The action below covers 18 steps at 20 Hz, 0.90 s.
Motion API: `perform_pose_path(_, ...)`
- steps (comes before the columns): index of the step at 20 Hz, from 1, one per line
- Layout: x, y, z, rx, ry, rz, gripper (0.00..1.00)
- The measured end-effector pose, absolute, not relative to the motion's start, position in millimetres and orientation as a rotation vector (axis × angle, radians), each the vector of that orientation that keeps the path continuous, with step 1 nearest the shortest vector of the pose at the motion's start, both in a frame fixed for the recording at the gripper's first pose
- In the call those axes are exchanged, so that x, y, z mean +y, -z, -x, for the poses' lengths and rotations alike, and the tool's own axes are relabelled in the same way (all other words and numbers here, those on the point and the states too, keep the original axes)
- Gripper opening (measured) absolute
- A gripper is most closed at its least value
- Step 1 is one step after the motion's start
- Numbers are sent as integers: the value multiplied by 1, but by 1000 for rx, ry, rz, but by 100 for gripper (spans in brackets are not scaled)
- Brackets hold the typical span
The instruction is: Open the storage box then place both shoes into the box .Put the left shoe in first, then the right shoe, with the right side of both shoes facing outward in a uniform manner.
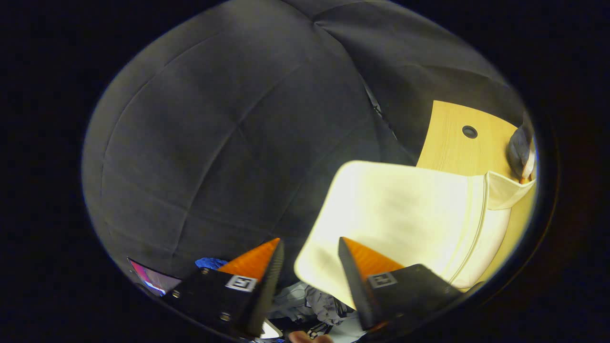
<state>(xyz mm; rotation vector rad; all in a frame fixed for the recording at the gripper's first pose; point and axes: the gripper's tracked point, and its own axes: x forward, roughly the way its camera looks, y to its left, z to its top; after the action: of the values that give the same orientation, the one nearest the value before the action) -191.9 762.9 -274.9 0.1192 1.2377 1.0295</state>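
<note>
The cream storage box (pixel 410 219) stands on a wooden table (pixel 452 143), just ahead of my fingers and to their right. Its broad pale face is turned toward me, with a seam running along its far side. A cream flap (pixel 507 190) sticks out at its far corner. My gripper (pixel 310 240) is open with nothing between the fingers. The box's near corner lies in front of the gap, and the right finger (pixel 367 262) overlaps the box's near edge. A grey object (pixel 518 147) with a bit of orange lies on the table beyond the box; I cannot tell whether it is a shoe.
The table has a round dark hole (pixel 469 132) behind the box. Below the fingers I see patterned clothing (pixel 319 300) and part of a hand (pixel 305 337). A blue item (pixel 209 263) and a small lit screen (pixel 152 278) lie off the left finger.
</note>
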Motion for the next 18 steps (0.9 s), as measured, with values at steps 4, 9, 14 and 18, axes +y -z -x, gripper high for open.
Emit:
perform_pose_path(4,728,247,182,1168,-1059,-76,87)
perform_pose_path(9,666,210,161,1123,-1040,-88,88)
perform_pose_path(14,601,186,127,1086,-1000,-102,88)
perform_pose_path(18,548,170,106,1076,-961,-143,88)
